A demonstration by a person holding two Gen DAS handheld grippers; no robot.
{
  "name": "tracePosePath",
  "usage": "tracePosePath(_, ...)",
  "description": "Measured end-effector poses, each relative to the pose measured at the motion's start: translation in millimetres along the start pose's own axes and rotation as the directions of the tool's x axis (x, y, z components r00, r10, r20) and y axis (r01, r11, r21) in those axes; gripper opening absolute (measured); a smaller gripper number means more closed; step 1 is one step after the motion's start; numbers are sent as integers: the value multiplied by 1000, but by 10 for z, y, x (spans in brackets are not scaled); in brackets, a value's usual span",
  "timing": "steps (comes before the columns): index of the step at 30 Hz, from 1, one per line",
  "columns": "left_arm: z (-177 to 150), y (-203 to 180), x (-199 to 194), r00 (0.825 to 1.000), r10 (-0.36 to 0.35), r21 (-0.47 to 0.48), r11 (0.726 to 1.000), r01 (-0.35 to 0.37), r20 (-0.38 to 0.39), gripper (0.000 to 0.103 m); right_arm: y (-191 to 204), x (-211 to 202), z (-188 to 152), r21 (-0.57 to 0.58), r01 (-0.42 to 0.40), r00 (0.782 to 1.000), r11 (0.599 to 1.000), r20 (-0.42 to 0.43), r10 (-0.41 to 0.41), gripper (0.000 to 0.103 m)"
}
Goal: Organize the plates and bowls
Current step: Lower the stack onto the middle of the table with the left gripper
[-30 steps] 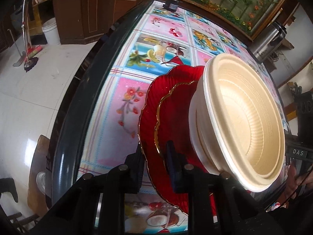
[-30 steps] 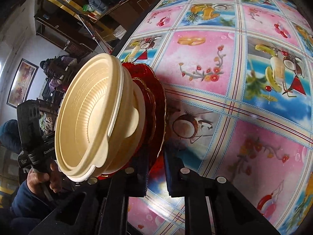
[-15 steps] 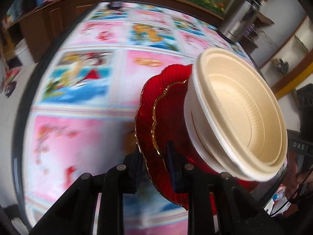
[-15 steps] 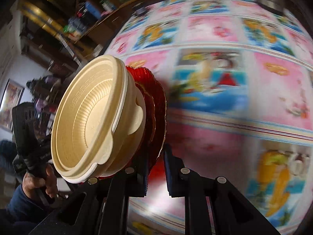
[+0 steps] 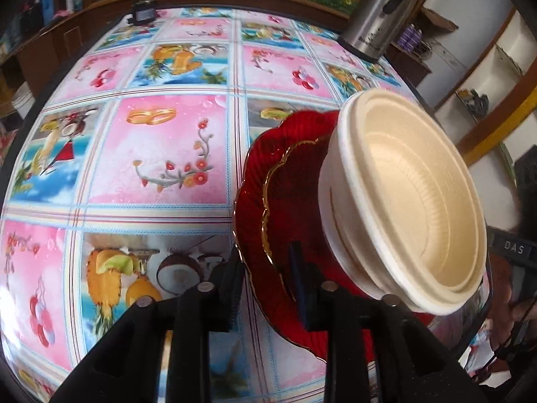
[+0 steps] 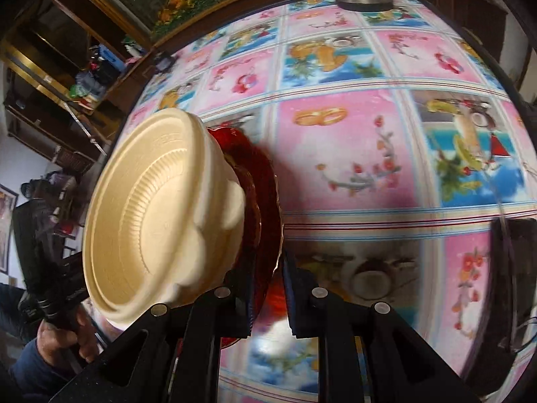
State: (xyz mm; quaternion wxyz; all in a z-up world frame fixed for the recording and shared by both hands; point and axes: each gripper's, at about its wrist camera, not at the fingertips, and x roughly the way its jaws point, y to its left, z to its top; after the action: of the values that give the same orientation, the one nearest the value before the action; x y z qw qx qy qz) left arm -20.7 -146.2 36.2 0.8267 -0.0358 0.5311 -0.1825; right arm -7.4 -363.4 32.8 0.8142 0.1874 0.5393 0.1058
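The tilted red scalloped glass plates [image 5: 285, 201], carrying nested cream plastic bowls [image 5: 412, 198], hang over the floral-clothed table [image 5: 161, 154]. The right gripper [image 6: 268, 265] pinches their near rim. The left gripper [image 5: 265, 258], its jaws just opening, apparently touches the opposite rim.

Cream ribbed bowls [image 5: 412, 194] sit on deep red, gold-rimmed plates [image 5: 285, 184] above a surface [image 5: 161, 147] clothed in pink and blue squares of fruit and flowers; black grippers.

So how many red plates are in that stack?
2. A large red plate sits at the bottom, and a smaller gold-rimmed plate is nested on it, under the cream bowls. More might be hidden between them.
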Motion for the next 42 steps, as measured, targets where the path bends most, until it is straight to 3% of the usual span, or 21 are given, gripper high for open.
tracePosePath(2,-84,7,-107,1000,13,-32,999,-13,26,49,-46,-94,2,-17,-6,1000,1000,16,6,18)
tracePosePath(10,-745,-195,-586,988,102,-170,982,-82,112,53,-136,-338,-252,-115,-56,998,992,19,58,18)
tracePosePath(15,-816,-415,-607,990,95,-87,992,-86,105,54,-92,-292,-439,-146,-95,995,985,-30,92,18)
tracePosePath(18,-759,-430,-664,990,51,-43,998,-45,135,54,-29,-324,-493,-144,-96,995,985,-23,94,18)
tracePosePath(24,-725,-391,-755,987,-44,78,996,32,157,54,101,-490,-641,-75,-23,998,997,62,27,20)
tracePosePath(28,-705,-325,-845,982,-84,172,984,55,170,65,275,-543,-806,-2,20,994,1000,107,-19,22)
tracePosePath(31,-694,-309,-920,974,-110,221,973,65,200,76,412,-552,-961,35,31,992,999,124,-35,27)
tracePosePath(33,-671,-295,-944,970,-128,220,972,82,205,77,481,-547,-1041,32,48,991,998,120,-51,34)
tracePosePath(37,-615,-328,-965,966,-149,232,968,98,213,79,538,-654,-1071,41,87,985,995,143,-92,36)
tracePosePath(42,-590,-355,-1046,963,-117,210,975,65,244,85,521,-759,-966,34,88,980,996,178,-93,53)
